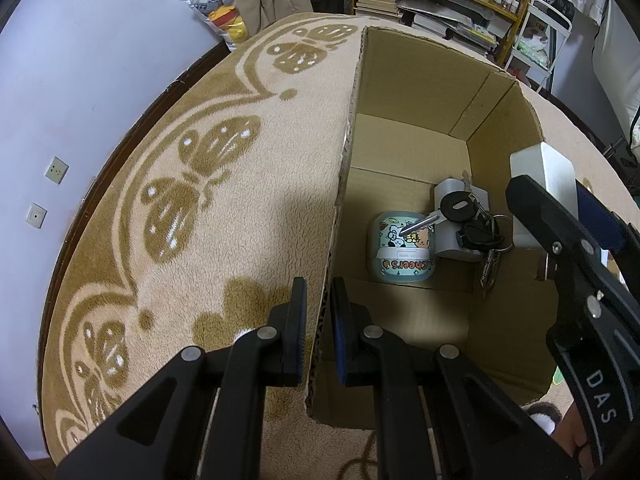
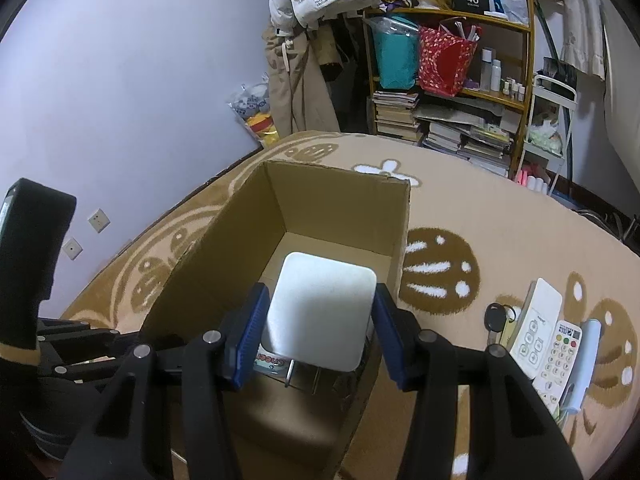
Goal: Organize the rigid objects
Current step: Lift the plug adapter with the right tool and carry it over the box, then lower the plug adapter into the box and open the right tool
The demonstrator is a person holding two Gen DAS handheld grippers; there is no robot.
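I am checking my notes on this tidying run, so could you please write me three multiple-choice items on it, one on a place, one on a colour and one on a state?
1. Where do the keys lie?
A. in the box
B. on the rug
C. on the shelf

2. What colour is the block in the right tongs?
A. red
B. white
C. black

3. What are the left tongs doing?
A. hanging open
B. holding the keys
C. pinching the box wall

Answers:
1 A: the keys rest on a grey item and a tin on the floor of the box.
2 B: the block between the pads of the right tongs is white.
3 C: the left tongs are closed on the box's cardboard edge.
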